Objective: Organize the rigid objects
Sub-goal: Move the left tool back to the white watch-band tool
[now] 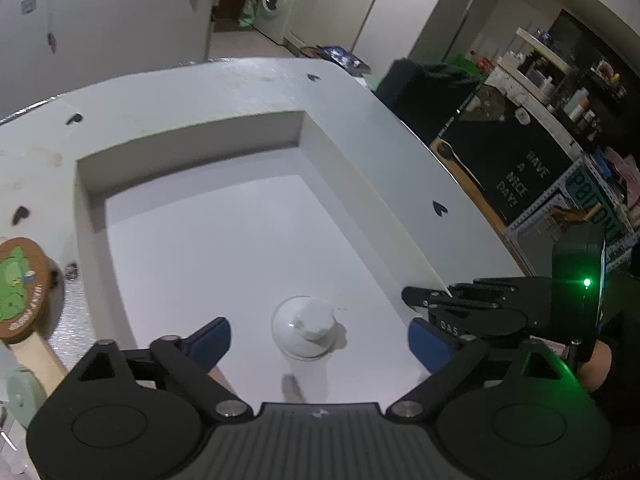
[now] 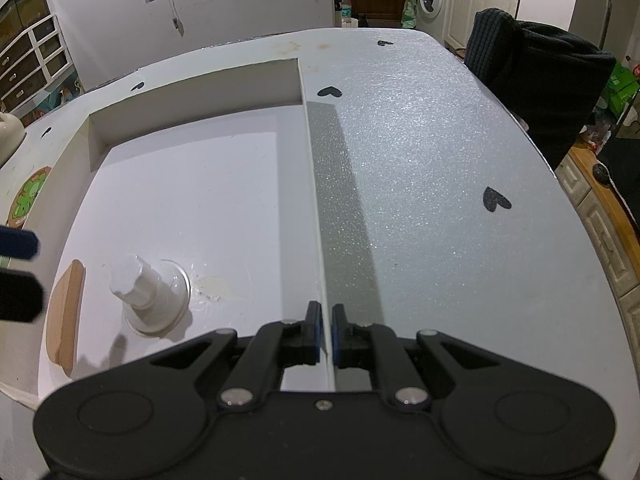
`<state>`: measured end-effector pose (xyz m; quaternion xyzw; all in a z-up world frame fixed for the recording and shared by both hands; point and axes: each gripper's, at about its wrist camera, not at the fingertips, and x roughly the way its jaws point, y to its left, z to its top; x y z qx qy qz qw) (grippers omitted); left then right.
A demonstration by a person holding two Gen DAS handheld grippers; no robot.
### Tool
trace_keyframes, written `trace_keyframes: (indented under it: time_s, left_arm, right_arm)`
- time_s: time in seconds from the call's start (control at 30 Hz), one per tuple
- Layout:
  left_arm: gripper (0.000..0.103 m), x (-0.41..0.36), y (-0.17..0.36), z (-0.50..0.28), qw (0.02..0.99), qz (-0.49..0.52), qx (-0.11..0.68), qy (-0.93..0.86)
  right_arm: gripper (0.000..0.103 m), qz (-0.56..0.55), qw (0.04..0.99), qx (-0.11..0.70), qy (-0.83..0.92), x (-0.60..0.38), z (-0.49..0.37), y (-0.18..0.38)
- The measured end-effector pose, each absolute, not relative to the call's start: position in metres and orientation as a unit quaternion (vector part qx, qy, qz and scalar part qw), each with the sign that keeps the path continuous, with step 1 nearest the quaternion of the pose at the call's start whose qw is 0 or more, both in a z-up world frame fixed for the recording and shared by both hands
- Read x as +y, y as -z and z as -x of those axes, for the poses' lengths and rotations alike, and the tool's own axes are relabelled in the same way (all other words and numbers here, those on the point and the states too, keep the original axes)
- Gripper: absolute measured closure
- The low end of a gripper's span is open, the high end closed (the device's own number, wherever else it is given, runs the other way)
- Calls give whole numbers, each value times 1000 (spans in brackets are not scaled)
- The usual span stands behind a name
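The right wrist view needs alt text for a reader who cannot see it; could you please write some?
The right gripper is shut on the thin right wall of a shallow white box standing on a glittery grey table. Inside the box, near the left, a clear suction cup with a white knob stands beside a wooden piece.

White box (image 1: 192, 148) on table, clear suction cup (image 1: 306, 330) standing inside, left tongs (image 1: 319, 340) spread wide around it, untouched.

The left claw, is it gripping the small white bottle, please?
No, the left claw stands wide open, its pads clear of the small white bottle.
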<state>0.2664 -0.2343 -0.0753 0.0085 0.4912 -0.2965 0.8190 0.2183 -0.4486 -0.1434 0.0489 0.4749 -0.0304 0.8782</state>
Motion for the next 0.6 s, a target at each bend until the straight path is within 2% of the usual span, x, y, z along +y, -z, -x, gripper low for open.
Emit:
trace_keyframes:
  time_s: [0.1, 0.6]
  left_arm:
    - [0, -226, 71, -266, 828, -4, 484, 281]
    - [0, -160, 64, -275, 873, 26, 459, 165]
  right_arm:
    - [96, -46, 878, 476, 30, -448, -219, 144]
    - [96, -44, 878, 476, 29, -448, -219, 144]
